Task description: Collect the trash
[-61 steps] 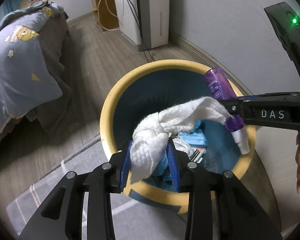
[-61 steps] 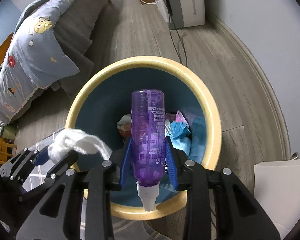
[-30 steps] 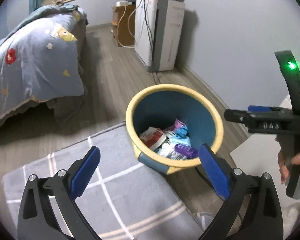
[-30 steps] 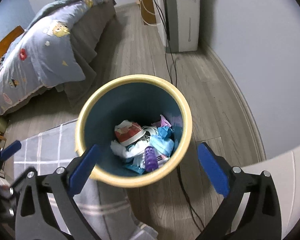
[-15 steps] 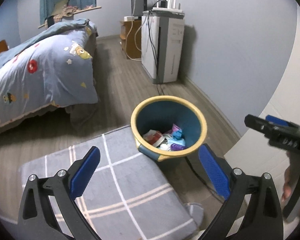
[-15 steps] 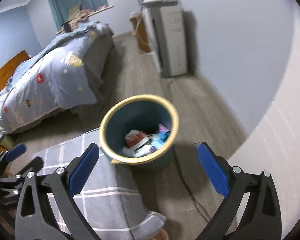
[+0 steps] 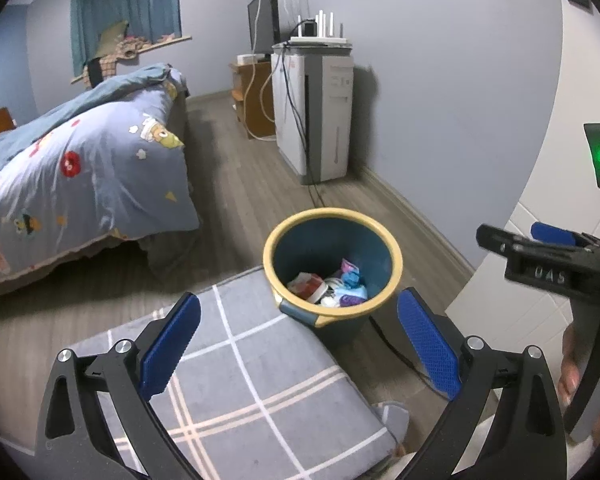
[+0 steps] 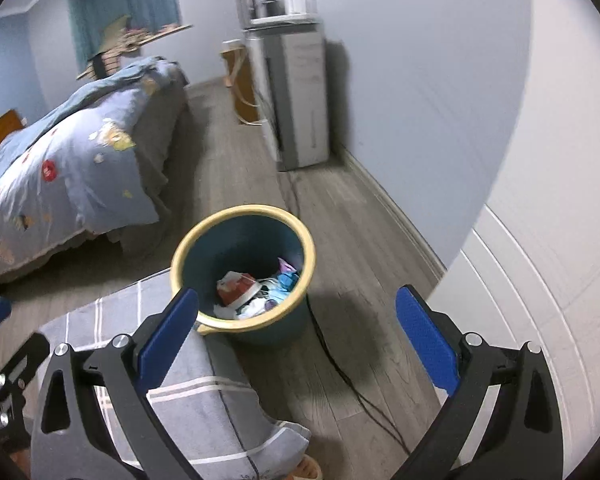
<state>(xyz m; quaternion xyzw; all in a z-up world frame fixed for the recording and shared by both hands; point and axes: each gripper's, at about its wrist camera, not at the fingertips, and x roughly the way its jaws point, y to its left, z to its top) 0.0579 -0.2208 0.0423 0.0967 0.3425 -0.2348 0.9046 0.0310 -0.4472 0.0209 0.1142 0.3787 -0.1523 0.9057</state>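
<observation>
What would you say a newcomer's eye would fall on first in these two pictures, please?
Most likely the blue trash bin with the yellow rim, standing on the wood floor at the corner of a grey checked mat, with crumpled trash and a purple bottle inside. Next come the blue-padded left gripper and right gripper, both wide open and empty. At left, a bed with a cartoon-print quilt fills the room.

The right wrist view is blurred, so the trash (image 8: 256, 290) in the bin (image 8: 188, 248) is perhaps paper and wrappers; single pieces are too small to tell. The bed (image 7: 60, 176) is cut off at 9 o'clock. The hand (image 7: 572, 364) at 4 o'clock is mostly hidden behind the right gripper (image 7: 540, 256).
</observation>
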